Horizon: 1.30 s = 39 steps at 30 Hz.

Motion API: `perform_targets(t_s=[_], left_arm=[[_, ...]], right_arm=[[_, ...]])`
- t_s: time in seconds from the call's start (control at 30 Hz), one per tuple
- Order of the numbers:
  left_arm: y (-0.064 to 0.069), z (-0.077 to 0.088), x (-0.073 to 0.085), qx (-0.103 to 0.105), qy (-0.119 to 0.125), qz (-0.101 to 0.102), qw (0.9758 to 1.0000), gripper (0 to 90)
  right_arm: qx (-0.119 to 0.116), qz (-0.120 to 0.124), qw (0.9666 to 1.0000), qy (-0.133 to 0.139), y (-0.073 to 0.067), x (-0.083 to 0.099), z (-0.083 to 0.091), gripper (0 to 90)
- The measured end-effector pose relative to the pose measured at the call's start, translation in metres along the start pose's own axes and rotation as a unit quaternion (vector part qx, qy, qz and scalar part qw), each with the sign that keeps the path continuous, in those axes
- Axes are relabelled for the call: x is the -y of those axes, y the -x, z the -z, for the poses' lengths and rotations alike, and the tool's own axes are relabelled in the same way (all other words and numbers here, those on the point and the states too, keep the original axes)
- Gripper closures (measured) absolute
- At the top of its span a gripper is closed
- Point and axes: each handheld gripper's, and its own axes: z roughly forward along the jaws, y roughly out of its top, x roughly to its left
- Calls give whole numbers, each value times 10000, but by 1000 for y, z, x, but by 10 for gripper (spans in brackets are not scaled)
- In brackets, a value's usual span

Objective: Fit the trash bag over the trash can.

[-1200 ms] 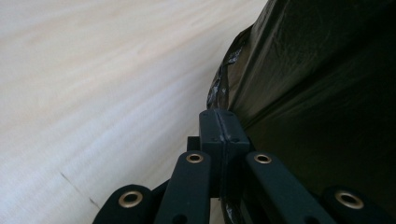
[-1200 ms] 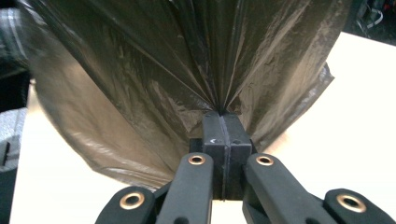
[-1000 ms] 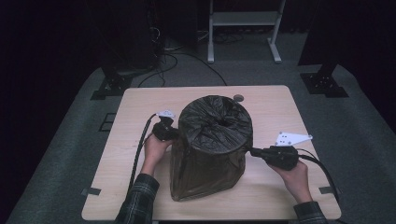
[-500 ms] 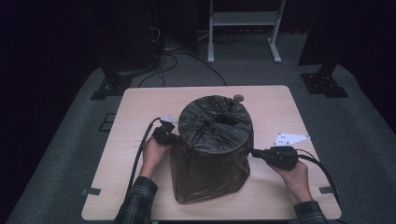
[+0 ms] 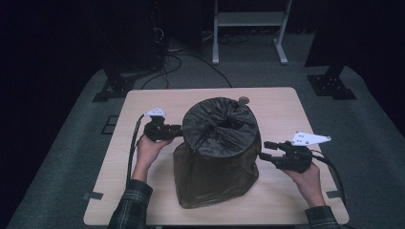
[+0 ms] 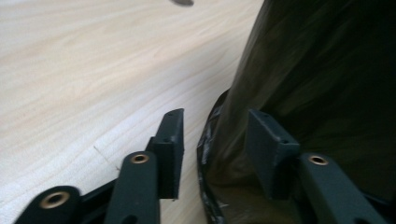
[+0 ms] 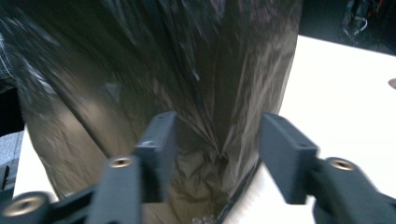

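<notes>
Both grippers' jaws have just opened; left gripper [image 5: 175, 130] and right gripper [image 5: 265, 150] flank the bin bag [image 5: 217, 157], gripping nothing

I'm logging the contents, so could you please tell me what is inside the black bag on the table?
The black bag is gathered shut at its top, so its contents are hidden. A small round object lies just behind it.

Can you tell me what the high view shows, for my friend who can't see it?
A bin covered in a black plastic bag stands in the middle of a wooden table. A person's left gripper is at the bag's upper edge, and the right gripper is at its side, both with jaws open.
</notes>
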Motion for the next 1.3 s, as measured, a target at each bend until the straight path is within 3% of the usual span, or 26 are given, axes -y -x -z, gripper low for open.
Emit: perform_targets(t_s=[0.17,0.23,0.33,0.4,0.5,0.57,0.67,0.8,1.1,1.3], left_arm=[[8,14,-10,89,156,-18,9998,397],[12,20,-13,148,253,-95,9995,355],[18,27,-20,224,305,-180,9991,269],[23,31,-26,253,278,-288,9989,203],[33,35,-34,361,298,-468,9978,134],[41,37,-39,224,206,-672,9973,92],[46,37,-42,166,76,-806,9966,25],[44,39,-41,80,-21,-804,9967,9],[35,58,-33,-10,139,-711,9974,4],[40,77,-36,117,325,-851,9958,3]], right_arm=[[-244,33,9995,173,-3,-8,1,251],[-336,153,9990,258,-5,-10,2,180],[-276,213,9989,298,-5,-14,0,99],[-316,275,9987,298,-4,-18,-1,98],[-608,370,9967,397,-1,-27,-2,97],[-647,427,9965,308,-1,-34,-3,97],[-664,550,9961,181,0,-42,-5,97],[-663,603,9959,103,3,-48,-8,97],[-699,602,9957,87,8,-50,-10,97],[-830,691,9941,-28,9,-54,-14,97]])
